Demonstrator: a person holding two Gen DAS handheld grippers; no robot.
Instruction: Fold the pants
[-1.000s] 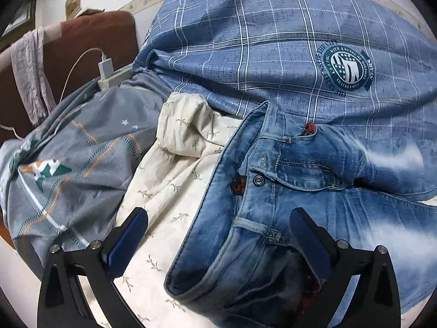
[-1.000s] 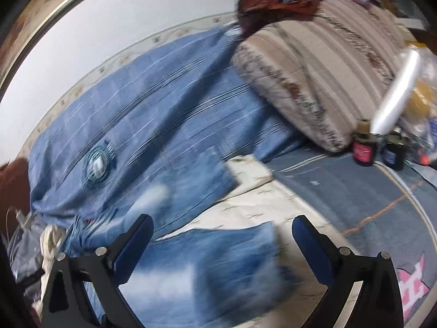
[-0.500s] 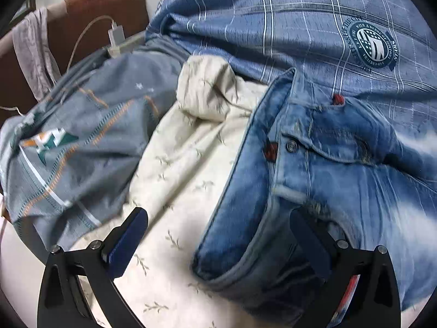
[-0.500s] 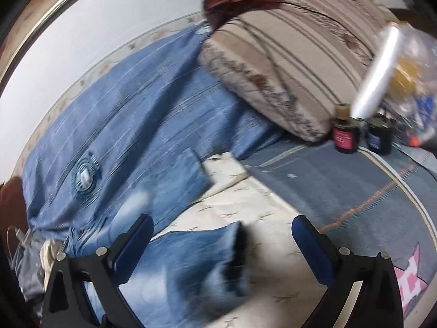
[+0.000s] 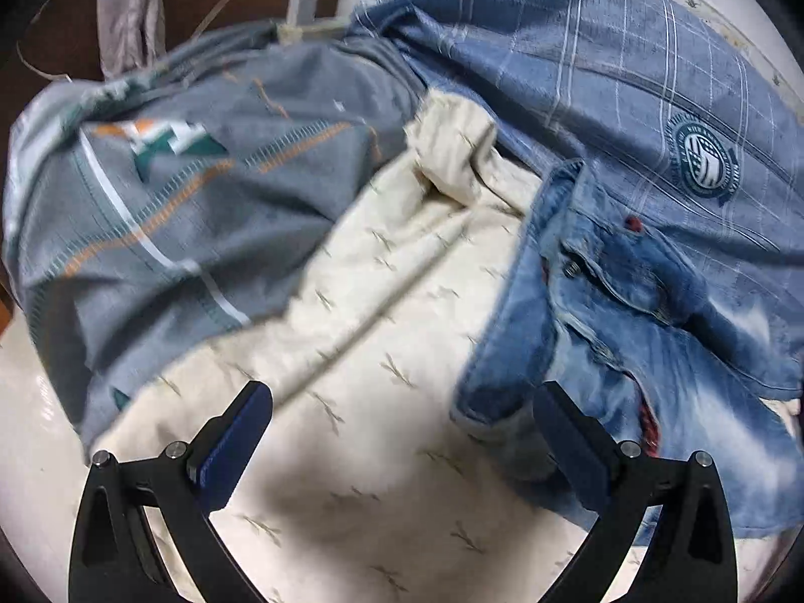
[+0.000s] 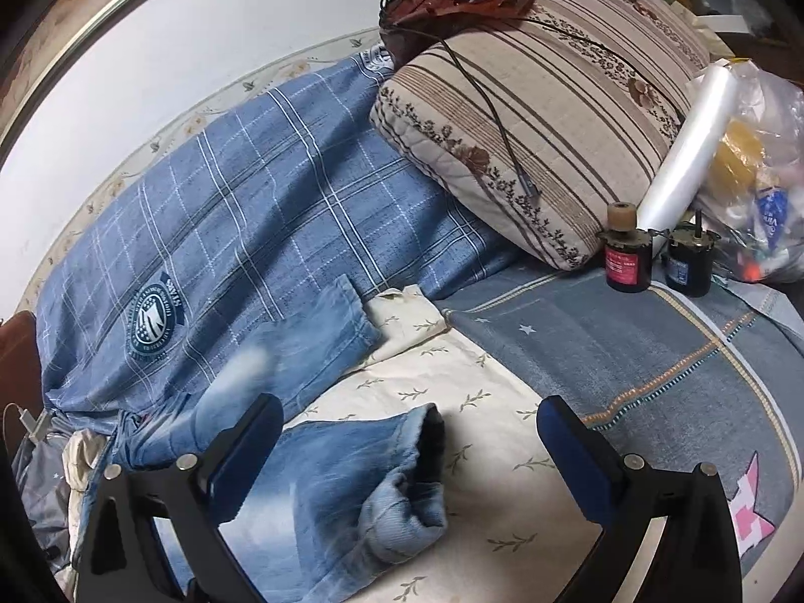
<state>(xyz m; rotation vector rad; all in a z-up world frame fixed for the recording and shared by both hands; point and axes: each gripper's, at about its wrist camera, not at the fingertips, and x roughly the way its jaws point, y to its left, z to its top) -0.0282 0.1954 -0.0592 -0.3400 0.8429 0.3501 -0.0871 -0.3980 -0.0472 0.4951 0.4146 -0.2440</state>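
Faded blue jeans lie spread on a cream leaf-print sheet. In the left wrist view the waistband with its button runs down the right side. My left gripper is open and empty over the sheet, its right finger next to the waistband corner. In the right wrist view two legs show: one lies flat up to its hem, the other ends in a crumpled cuff. My right gripper is open and empty, with that cuff between its fingers.
A blue plaid quilt with a round badge lies behind the jeans. A grey patterned blanket is at the left, with a charger and cable. A striped pillow, two small bottles and a plastic bag stand at the right.
The left gripper has swung left, so the waistband slid from between its fingers to the right side. The right view shifted right; the near leg's cuff has slid left and looks more crumpled.
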